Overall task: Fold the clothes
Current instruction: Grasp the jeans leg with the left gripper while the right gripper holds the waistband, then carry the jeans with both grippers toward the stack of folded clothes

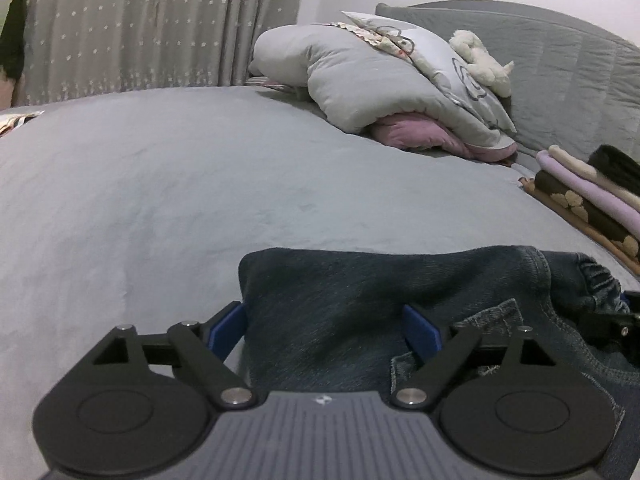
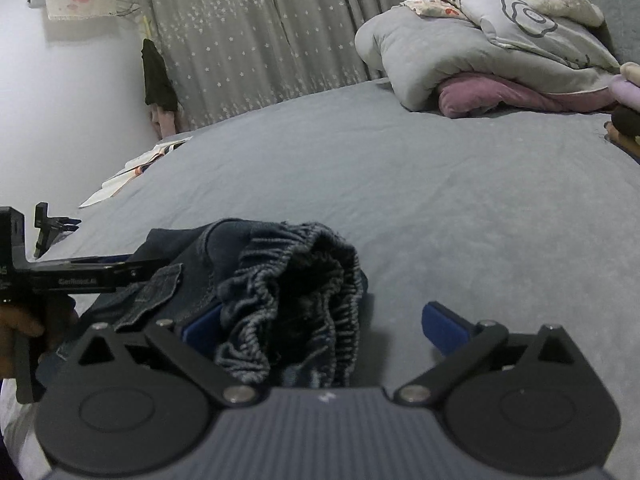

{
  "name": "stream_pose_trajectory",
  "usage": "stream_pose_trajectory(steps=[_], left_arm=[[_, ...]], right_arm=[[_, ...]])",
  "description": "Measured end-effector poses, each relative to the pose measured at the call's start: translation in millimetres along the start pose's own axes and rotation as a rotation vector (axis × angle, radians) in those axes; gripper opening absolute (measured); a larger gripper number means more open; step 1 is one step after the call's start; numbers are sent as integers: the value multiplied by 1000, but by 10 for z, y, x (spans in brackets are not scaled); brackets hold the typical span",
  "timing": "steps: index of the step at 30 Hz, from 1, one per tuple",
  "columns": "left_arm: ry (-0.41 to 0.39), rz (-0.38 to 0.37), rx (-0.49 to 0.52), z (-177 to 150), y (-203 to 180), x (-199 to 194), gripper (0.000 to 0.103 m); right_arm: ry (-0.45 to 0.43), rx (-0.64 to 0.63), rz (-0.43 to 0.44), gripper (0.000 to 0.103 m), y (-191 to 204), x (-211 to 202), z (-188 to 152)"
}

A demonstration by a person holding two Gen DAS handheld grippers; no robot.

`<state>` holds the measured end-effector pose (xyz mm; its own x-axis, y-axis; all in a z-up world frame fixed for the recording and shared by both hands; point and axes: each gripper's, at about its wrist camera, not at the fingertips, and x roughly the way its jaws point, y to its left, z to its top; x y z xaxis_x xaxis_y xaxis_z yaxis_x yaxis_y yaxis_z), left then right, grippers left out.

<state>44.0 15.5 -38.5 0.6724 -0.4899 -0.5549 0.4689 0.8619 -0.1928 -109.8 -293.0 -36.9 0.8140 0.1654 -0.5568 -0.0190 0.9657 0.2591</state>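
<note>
The dark blue jeans (image 1: 360, 312) lie folded in a bundle on the grey bed (image 1: 160, 200), at the near edge of it, close under both cameras. The left tongs (image 1: 324, 328) are wide open, and the two blue fingers (image 1: 228, 326) stand one on each side of the left part of the jeans; the denim lies between them, but the fingers do not press it together, so they hold nothing. A small loose flap of denim with a frayed edge lies beside the right finger of these tongs. In the right wrist view the right tongs (image 2: 320, 324) are also wide open. The elastic waistband (image 2: 296, 292) of the jeans, gathered and rumpled, stands up between their fingers, nearer to the left finger, which it partly hides, and the right finger is over bare sheet, apart from the cloth. In this view the left tongs come in from the left of the jeans, with a hand (image 2: 20, 332) on the handle. Far behind the jeans, at the head of the bed, there is a grey quilt (image 1: 360, 76) heaped over a pink one, with a white plush toy (image 1: 484, 60) on top. To the right of the jeans, near the bed edge, a stack of folded clothes (image 1: 588, 200) lies. A grey curtain with small stars (image 1: 160, 24) hangs beyond the bed.
</note>
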Motion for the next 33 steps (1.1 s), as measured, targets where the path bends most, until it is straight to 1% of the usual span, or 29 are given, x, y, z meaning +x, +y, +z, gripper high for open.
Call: stream_pose_trajectory(steps=[4, 8, 10, 11, 13, 16, 19, 21, 22, 25, 28, 31, 33], left_arm=[[20, 21, -16, 13, -4, -42, 86], [31, 36, -22, -1, -11, -84, 86], [41, 42, -42, -2, 3, -99, 87], [46, 45, -52, 0, 11, -104, 88], [56, 49, -74, 2, 38, -113, 94], [99, 36, -142, 10, 115, -115, 99], [177, -3, -225, 14, 220, -97, 102], [219, -37, -266, -1, 260, -83, 102], [243, -59, -290, -9, 283, -75, 103], [273, -97, -314, -28, 313, -78, 103], [298, -129, -323, -39, 338, -83, 103], [336, -190, -358, -41, 406, -95, 103], [386, -241, -392, -48, 479, -105, 103]], right_arm=[[13, -1, -12, 102, -9, 15, 47], [16, -22, -28, 103, 62, 26, 103], [19, -18, -28, 103, 71, 34, 120], [22, -12, -25, 103, 69, 36, 126], [28, 0, -19, 103, 59, 41, 136], [48, 29, -2, 103, 33, 45, 164], [91, 96, 42, 103, -63, 75, 223], [147, 186, 104, 103, -171, 120, 249], [165, 209, 122, 103, -199, 137, 251], [264, 372, 198, 103, -375, 249, 241], [299, 436, 240, 103, -474, 302, 227], [330, 491, 280, 103, -565, 351, 213], [350, 529, 307, 103, -627, 383, 204]])
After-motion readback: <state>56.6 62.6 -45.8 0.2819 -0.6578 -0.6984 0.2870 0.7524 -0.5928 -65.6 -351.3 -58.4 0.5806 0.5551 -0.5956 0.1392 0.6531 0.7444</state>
